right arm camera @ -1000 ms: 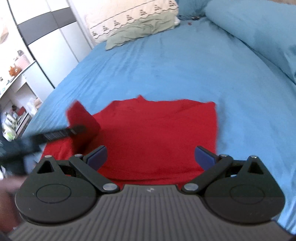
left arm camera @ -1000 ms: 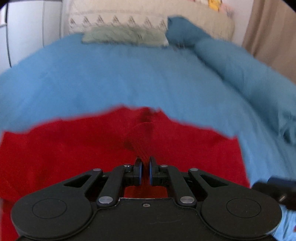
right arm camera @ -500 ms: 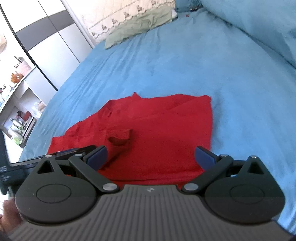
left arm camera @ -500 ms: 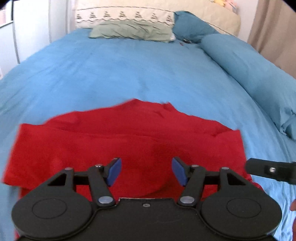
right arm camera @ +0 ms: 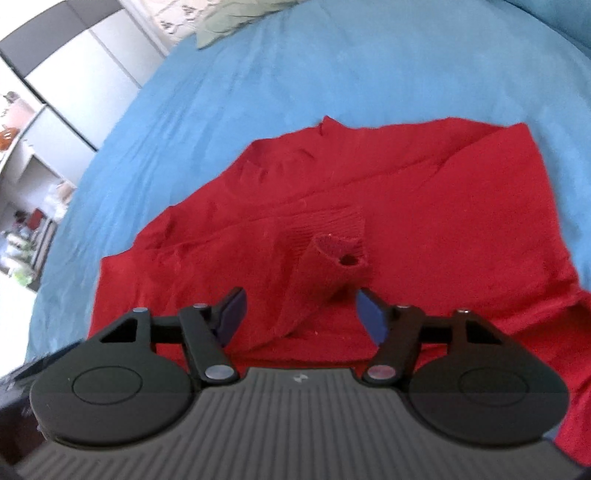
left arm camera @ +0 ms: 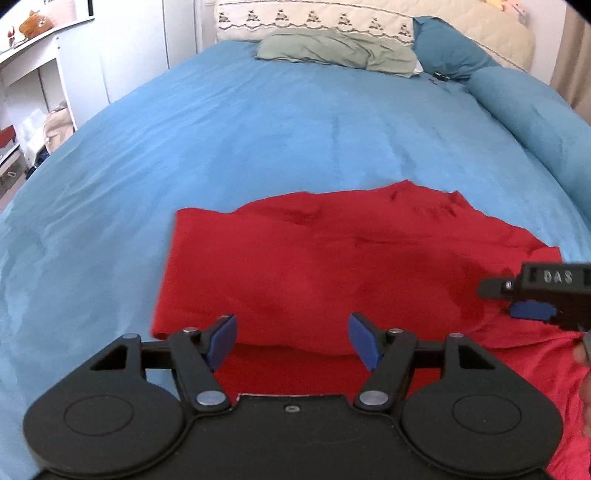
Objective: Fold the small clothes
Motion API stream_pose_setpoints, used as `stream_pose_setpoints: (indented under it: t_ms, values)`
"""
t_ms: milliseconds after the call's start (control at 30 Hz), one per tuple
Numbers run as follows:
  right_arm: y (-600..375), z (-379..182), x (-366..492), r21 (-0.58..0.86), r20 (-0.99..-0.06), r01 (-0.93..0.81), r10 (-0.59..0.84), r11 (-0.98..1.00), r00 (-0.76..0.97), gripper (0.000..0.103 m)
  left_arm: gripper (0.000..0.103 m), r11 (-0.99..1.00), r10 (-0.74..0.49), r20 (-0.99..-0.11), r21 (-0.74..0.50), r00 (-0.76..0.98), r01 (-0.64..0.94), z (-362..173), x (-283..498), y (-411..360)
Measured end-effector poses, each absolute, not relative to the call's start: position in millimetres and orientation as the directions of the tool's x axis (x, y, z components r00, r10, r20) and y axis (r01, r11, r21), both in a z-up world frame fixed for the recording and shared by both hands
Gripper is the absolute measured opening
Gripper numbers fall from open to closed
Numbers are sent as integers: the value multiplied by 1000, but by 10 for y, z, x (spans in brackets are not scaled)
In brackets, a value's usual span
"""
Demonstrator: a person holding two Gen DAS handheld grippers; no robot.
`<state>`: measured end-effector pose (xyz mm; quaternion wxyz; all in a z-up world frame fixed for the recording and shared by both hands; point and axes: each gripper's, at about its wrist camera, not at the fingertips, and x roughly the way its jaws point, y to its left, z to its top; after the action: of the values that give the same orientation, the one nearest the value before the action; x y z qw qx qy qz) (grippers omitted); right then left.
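Left gripper (left arm camera: pixel 291 338) nearest in the left wrist view, jaws spread wide, nothing between the 2 blue pads (left arm camera: pixel 221 338), hovering over the near edge of the red sweater (left arm camera: pixel 314 258). Right gripper (right arm camera: pixel 301 314) likewise wide open and holding nothing; its pads (right arm camera: pixel 232 314) sit either side of a sleeve (right arm camera: pixel 325 273) that lies folded in over the body of the sweater, the ribbed cuff (right arm camera: pixel 341 254) pointing up and away with its opening showing. Cannot tell if the pads touch the fabric. In the left wrist view the right gripper also pokes in from the right edge (left arm camera: pixel 532 295), low over the right part of the sweater, 1 blue pad visible. Sweater lies flat on the blue bedspread (left arm camera: pixel 258 129), near the front of the bed, left side folded to a straight edge, right side looser and rumpled, spreading toward the near right corner. Further out, bare blue bedspread with light creases. Far end: a grey-green pillow (left arm camera: pixel 336 51) in front of a cream pillow with an embroidered band (left arm camera: pixel 314 18), a dark blue pillow (left arm camera: pixel 450 51) to the right, and a long rolled blue duvet (left arm camera: pixel 535 122) running down the right side. White wardrobe and shelves (left arm camera: pixel 33 85) on the far left.
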<state>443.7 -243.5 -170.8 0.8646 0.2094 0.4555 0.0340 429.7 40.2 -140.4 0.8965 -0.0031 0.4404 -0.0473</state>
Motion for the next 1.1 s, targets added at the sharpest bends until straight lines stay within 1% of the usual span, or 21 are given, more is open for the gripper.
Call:
stream_pose_setpoints:
  t_ms: [33, 67, 100, 133, 200, 267, 367, 567, 600, 633, 667, 733, 867, 967, 1100]
  values:
    - [-2416, -1735, 4471, 399, -776, 161, 238, 903, 585, 77, 72, 995, -88, -788, -47, 609, 84, -1408, 4303, 446]
    - [-2415, -1788, 4519, 399, -783, 232, 199, 887, 589, 74, 72, 995, -88, -788, -45, 609, 86, -1415, 4310, 481]
    - [-2415, -1788, 4519, 399, -783, 232, 199, 887, 589, 73, 72, 995, -88, -789, -43, 608, 88, -1422, 4320, 528]
    - [-2430, -1826, 4555, 392, -794, 291, 161, 873, 586, 71, 72, 995, -89, -790, -43, 606, 89, -1428, 4324, 566]
    - [-2433, -1844, 4567, 382, -800, 311, 143, 870, 582, 64, 72, 995, -93, -792, -48, 603, 90, -1427, 4313, 649]
    - [-2434, -1865, 4564, 350, -813, 330, 109, 877, 572, 47, 72, 995, -95, -795, -50, 599, 92, -1437, 4321, 710]
    - [-2468, -1885, 4501, 357, -814, 343, 110, 869, 570, 41, 72, 995, -95, -798, -51, 595, 91, -1454, 4322, 776]
    - [-2478, -1878, 4485, 377, -805, 337, 125, 863, 580, 40, 72, 996, -81, -815, -49, 574, 70, -1583, 4326, 891]
    - [-2473, -1882, 4511, 374, -806, 341, 120, 862, 579, 30, 72, 997, -77, -819, -46, 569, 68, -1610, 4325, 905]
    - [-2476, -1882, 4521, 368, -809, 345, 115, 863, 577, 23, 72, 997, -67, -823, -38, 564, 63, -1645, 4327, 918]
    - [-2470, -1869, 4533, 367, -808, 344, 113, 864, 578, 20, 71, 998, -58, -827, -31, 560, 58, -1677, 4327, 932]
    - [-2469, -1775, 4550, 387, -786, 327, 124, 862, 605, 20, 71, 999, -45, -831, -21, 555, 50, -1737, 4336, 950]
    - [-2542, -1376, 4521, 388, -711, 250, 116, 887, 693, 20, 71, 999, -14, -826, 13, 564, 45, -1791, 4399, 924]
    - [-2775, -1092, 4489, 385, -665, 252, 77, 888, 743, 20, 71, 999, 1, -821, 21, 572, 29, -1821, 4463, 891]
    - [-3110, -1009, 4409, 354, -662, 293, 16, 888, 750, 20, 71, 1000, 11, -827, 21, 562, 13, -1893, 4542, 847]
